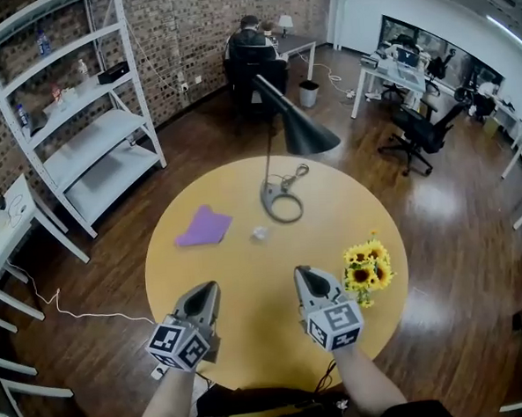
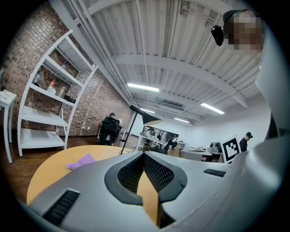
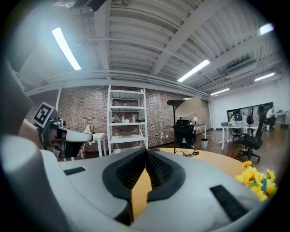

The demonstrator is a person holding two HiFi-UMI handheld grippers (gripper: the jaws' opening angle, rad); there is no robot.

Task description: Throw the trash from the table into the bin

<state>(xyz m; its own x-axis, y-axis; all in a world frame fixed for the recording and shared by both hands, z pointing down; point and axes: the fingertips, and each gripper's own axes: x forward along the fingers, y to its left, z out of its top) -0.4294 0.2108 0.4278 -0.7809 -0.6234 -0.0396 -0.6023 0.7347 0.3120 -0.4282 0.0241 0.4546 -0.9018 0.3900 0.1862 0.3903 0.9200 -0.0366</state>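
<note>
Left arm: the forearm comes in from the near edge of the table (image 1: 349,198), and the left gripper (image 1: 210,286) is held over the near left part of the tabletop, pointing roughly level toward the far edge.
Left jaws: pressed together at the tips, with nothing between them in the left gripper view (image 2: 144,154).
Right arm: the forearm comes in over the near edge beside the left one, and the right gripper (image 1: 301,271) points at the far edge, tipped slightly down.
Right jaws: together, with nothing between them in the right gripper view (image 3: 146,151).
Spacing: the two grippers are side by side and apart, with bare tabletop between them.
Trash: a small crumpled white scrap (image 1: 260,233) lies near the middle of the table, ahead of both grippers and touched by neither.
Purple sheet (image 1: 204,226): lies flat toward the left edge, just left of the scrap; it also shows in the left gripper view (image 2: 81,161).
Bin (image 1: 309,93): a small white one on the floor beside a far desk, well apart from the table; what is in it cannot be told.
Sunflowers (image 1: 367,270): a bunch at the right edge, just beside the right gripper.
Lamp (image 1: 283,202): its ring base rests toward the far edge, with the dark shade leaning right.
Shelf (image 1: 80,126): white, against the brick wall, with bottles and a dark box on its upper levels.
</note>
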